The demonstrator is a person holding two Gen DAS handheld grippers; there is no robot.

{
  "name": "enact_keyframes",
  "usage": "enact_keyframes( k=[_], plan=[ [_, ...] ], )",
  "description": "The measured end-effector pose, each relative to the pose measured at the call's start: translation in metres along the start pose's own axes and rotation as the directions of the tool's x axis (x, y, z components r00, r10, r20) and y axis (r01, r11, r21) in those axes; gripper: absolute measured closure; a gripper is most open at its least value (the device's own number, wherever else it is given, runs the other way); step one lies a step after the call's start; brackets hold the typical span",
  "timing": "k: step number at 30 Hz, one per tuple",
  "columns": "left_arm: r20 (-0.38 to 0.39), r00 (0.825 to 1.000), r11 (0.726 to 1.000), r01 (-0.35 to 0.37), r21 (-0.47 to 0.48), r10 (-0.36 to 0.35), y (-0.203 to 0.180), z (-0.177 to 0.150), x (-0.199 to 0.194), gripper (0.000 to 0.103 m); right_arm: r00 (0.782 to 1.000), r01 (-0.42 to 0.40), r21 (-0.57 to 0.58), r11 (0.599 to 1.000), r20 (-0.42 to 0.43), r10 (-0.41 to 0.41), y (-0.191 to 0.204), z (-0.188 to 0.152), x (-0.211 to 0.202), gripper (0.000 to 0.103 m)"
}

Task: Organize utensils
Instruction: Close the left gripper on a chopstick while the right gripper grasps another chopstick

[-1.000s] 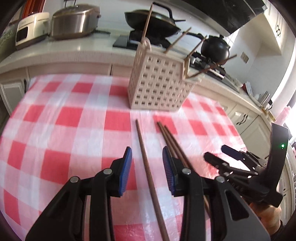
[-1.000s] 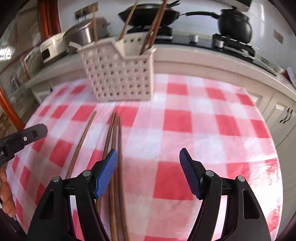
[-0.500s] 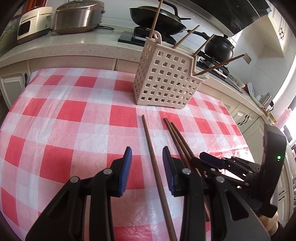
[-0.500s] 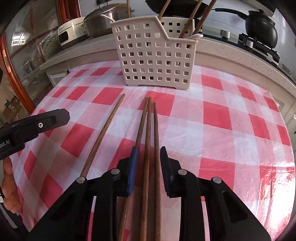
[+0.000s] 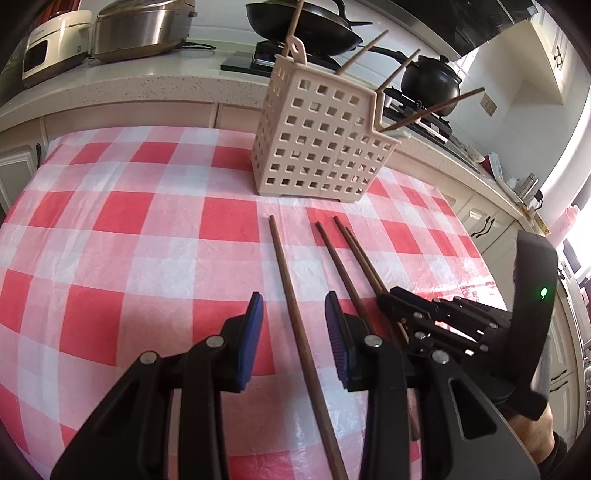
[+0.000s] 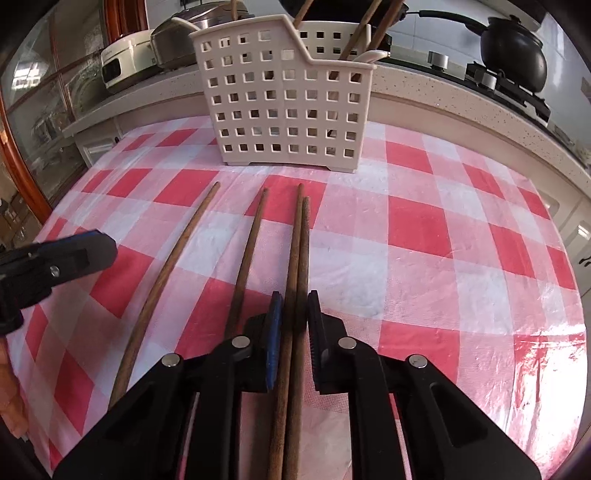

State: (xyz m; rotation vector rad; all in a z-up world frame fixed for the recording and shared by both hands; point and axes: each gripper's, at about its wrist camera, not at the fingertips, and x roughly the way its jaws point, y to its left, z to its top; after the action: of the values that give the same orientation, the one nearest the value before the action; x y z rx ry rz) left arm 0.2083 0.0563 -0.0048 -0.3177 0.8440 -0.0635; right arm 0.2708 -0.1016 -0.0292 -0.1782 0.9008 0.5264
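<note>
Several brown wooden chopsticks lie on the red-and-white checked tablecloth (image 5: 129,240). My left gripper (image 5: 293,325) is open, its blue pads on either side of the leftmost chopstick (image 5: 291,291), low over the cloth. My right gripper (image 6: 295,325) is shut on a pair of chopsticks (image 6: 299,251) lying side by side; it also shows in the left wrist view (image 5: 413,314). Another chopstick (image 6: 247,258) lies just left of that pair. A white perforated utensil basket (image 5: 317,147) (image 6: 288,103) stands ahead with several chopsticks sticking out of it.
Behind the table runs a kitchen counter (image 5: 147,81) with a rice cooker (image 5: 51,51), a steel pot (image 5: 140,29), a wok (image 5: 303,22) and a black kettle (image 5: 428,77) on the stove. Cabinets (image 5: 484,225) lie to the right.
My right gripper has moved forward and left and narrowed from wide open to shut on two chopsticks. My left gripper has stayed open around the leftmost chopstick, drawing closer to the basket.
</note>
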Motion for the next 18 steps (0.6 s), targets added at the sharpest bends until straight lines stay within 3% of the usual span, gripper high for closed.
enact_keyframes(
  k=[10,18],
  plan=[
    [-0.035,0.999,0.999,-0.022,0.036,0.023,-0.010,-0.002,0.020,0.069,1.000,-0.006,0.071,0.997,0.017,0.005,-0.024,0.001,-0.010,0.092],
    [-0.043,0.998,0.998,-0.037,0.055,0.039,-0.014,-0.004,0.026,0.069,1.000,-0.003,0.058,0.998,-0.005,0.004,-0.027,0.001,-0.001,0.091]
  ],
)
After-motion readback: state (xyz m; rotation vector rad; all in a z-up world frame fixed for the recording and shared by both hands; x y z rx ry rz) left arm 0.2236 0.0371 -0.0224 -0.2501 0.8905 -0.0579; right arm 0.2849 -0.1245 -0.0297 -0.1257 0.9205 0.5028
